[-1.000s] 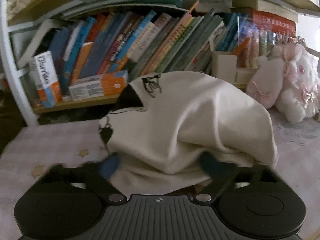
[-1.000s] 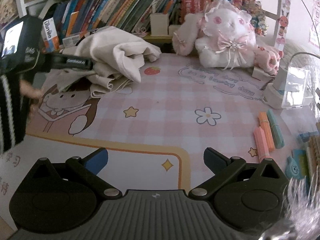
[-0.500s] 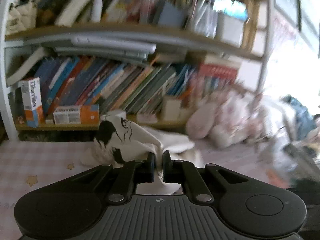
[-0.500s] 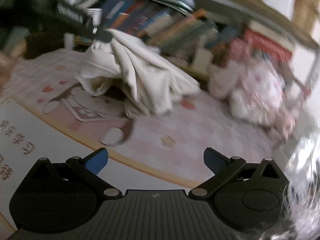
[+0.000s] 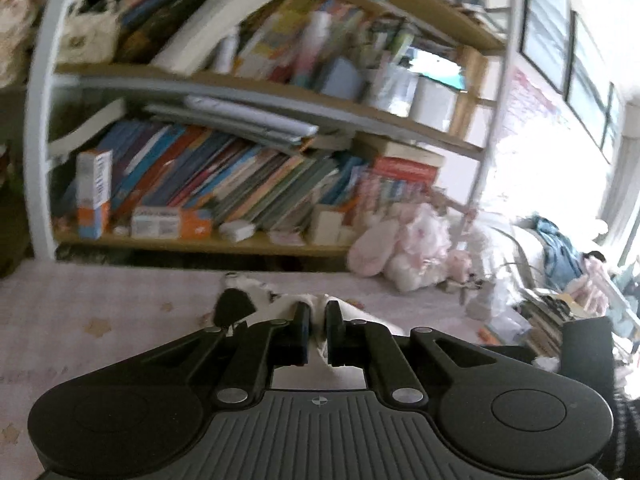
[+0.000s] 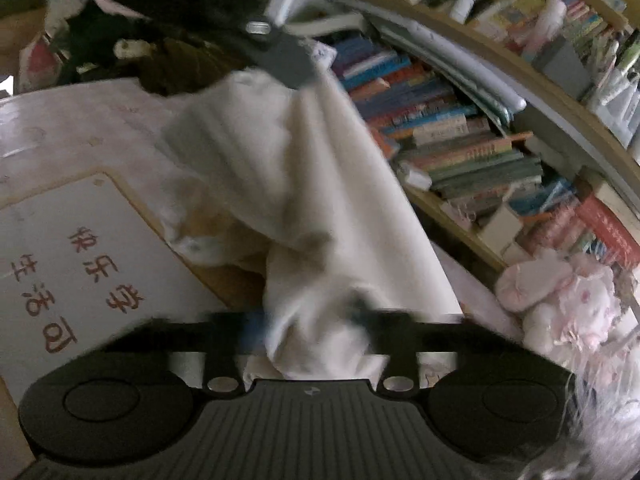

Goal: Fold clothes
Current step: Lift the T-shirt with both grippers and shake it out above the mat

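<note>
1. The cream garment (image 6: 304, 184) has been lifted off the surface (image 5: 100, 312) within the last second and now hangs bunched, unfolded, from the left tongs (image 5: 316, 320), clenched on a pinch of it.
2. The right tongs (image 6: 312, 320) have been moved in around its lower part; blur seemingly leaves them parted.
3. A plush toy (image 6: 560, 300) and bookshelf (image 5: 240, 184) are crowded close behind.

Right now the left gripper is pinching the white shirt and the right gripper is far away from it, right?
Not quite. The left gripper does pinch the white shirt, but the right gripper isn't far away: the right wrist view shows cloth bunched between its fingers. That view is blurred, so whether it has clamped is unclear.
</note>
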`<action>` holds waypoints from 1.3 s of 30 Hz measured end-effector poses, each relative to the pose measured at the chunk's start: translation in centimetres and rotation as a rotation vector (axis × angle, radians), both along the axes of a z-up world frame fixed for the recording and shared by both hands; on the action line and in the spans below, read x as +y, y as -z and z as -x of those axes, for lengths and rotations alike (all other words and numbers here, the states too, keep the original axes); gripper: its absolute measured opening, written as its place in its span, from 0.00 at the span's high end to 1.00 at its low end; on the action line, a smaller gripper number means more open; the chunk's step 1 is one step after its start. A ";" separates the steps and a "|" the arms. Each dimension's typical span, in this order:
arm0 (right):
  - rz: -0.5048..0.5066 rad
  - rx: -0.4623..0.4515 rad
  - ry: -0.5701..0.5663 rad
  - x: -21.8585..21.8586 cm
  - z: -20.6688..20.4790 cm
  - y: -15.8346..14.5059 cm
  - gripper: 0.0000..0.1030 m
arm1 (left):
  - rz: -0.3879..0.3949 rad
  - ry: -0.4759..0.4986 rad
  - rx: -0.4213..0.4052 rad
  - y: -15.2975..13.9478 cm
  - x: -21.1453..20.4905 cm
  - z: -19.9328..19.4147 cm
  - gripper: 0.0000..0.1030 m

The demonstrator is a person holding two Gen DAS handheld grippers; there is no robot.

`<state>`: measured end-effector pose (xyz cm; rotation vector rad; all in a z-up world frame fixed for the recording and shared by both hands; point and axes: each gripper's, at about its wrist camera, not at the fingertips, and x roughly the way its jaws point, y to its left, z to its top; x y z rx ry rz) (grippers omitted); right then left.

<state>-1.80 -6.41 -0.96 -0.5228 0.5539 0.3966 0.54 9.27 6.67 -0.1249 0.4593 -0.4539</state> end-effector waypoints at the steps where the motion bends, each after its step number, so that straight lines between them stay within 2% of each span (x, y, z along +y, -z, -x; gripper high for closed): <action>1: -0.006 0.019 0.018 -0.1 -0.4 -0.1 0.89 | -0.014 -0.016 0.011 0.4 0.4 -0.1 0.86; 3: -0.051 0.039 0.057 -0.8 -0.8 -0.9 0.92 | -0.056 -0.036 0.023 1.2 1.0 -0.1 0.82; 5: -0.092 0.033 0.099 -1.7 -1.2 -2.2 0.93 | -0.092 -0.030 0.039 2.0 1.5 0.1 0.58; 6: -0.113 0.021 0.115 -2.2 -1.4 -3.2 0.93 | -0.102 -0.030 0.051 2.4 1.8 0.3 0.38; 7: -0.132 -0.001 0.132 -2.5 -1.5 -4.3 0.93 | -0.102 -0.027 0.058 2.9 2.0 0.6 0.27; 9: -0.170 -0.049 0.163 -3.2 -1.6 -6.5 0.93 | -0.095 -0.017 0.073 4.0 2.3 1.2 0.21; 12: -0.230 -0.113 0.182 -3.7 -1.8 -9.8 0.93 | -0.093 0.004 0.122 6.0 1.7 1.6 0.21; 15: -0.252 -0.171 0.158 -3.4 -1.8 -12.2 0.93 | -0.138 0.034 0.141 7.8 0.1 1.7 0.21; 18: -0.250 -0.217 0.122 -2.5 -1.1 -13.9 0.93 | -0.209 -0.009 0.105 8.8 -1.6 1.1 0.21; 20: -0.245 -0.243 0.104 -2.0 -0.6 -14.8 0.93 | -0.227 -0.047 0.111 9.5 -2.1 0.0 0.21; 21: -0.242 -0.256 0.095 -1.7 -0.4 -15.2 0.93 | -0.220 -0.066 0.112 9.7 -2.1 -0.5 0.22; 22: -0.239 -0.272 0.092 -1.5 -0.1 -15.6 0.93 | -0.196 -0.073 0.105 9.7 -1.9 -0.9 0.29; 23: -0.239 -0.282 0.090 -1.4 0.1 -16.0 0.93 | -0.170 -0.079 0.095 9.8 -1.5 -1.2 0.41; 24: -0.241 -0.290 0.090 -1.5 0.2 -16.4 0.93 | -0.150 -0.080 0.098 9.7 -1.2 -1.6 0.72; 25: -0.243 -0.300 0.091 -1.6 0.4 -16.8 0.93 | -0.133 -0.081 0.102 9.5 -0.8 -2.1 0.84; 29: -0.251 -0.359 0.110 -2.2 1.5 -18.2 0.93 | -0.012 -0.202 0.021 6.6 2.7 -2.1 0.93; 33: -0.277 -0.409 0.129 -3.4 2.9 -19.6 0.93 | 0.110 -0.299 -0.114 1.3 6.6 0.0 0.94; 34: -0.287 -0.423 0.131 -3.7 3.3 -20.1 0.93 | 0.121 -0.322 -0.168 -0.3 7.2 1.0 0.95; 37: -0.416 -0.487 0.024 -5.0 6.4 -22.5 0.93 | 0.152 -0.390 -0.347 -5.2 9.2 4.3 0.95; 39: -0.502 -0.529 -0.048 -5.9 8.4 -24.1 0.93 | 0.175 -0.429 -0.494 -9.2 10.5 6.8 0.95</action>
